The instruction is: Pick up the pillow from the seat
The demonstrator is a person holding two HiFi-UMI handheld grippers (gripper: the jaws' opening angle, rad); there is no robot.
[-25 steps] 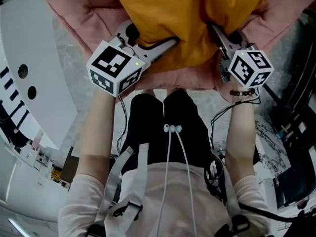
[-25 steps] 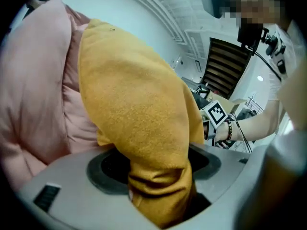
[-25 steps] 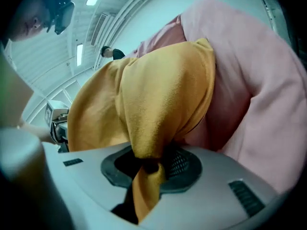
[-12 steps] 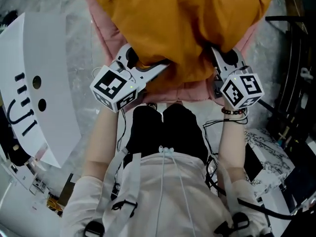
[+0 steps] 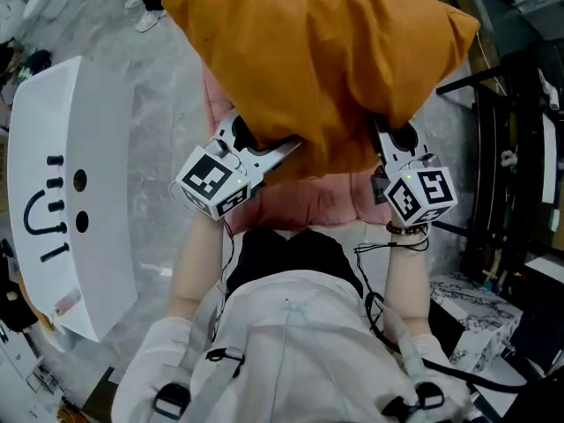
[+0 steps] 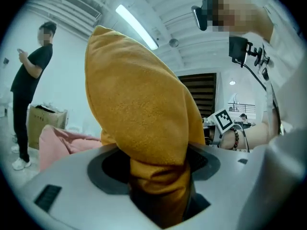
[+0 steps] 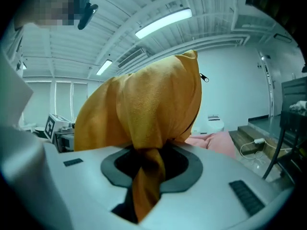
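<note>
Pillow (image 5: 317, 69): mustard-orange, plush, the largest thing in the head view. It was held up in front of the person, gripped along its near edge by both tongs. In both gripper views it rose above the tongs against the ceiling lights.

White panel (image 5: 79, 227): stood on the floor to the person's left, with black marks and two round holes on its face.

Seat (image 5: 300, 203): pink quilted cushion, showing below the pillow's near edge and between the two tongs. In the left gripper view it lay low and to the left, with the pillow above it. Could not tell whether the pillow's far edge touched it.

Bystander (image 6: 29, 80): in dark clothes, standing well off, seen only in the left gripper view.

Marbled box (image 5: 467, 311): on the floor at the person's right.

Left tongs (image 5: 280, 146): pinching a thick bunched fold of the pillow's left near corner, so the jaws stood fairly wide around the cloth. Marker cube (image 5: 216, 183) sat toward the person.

Right tongs (image 5: 381, 137): pinching a thin twisted fold at the right near corner, with the jaws close together on it.

Bead bracelet (image 5: 407, 229): on the right wrist.
</note>
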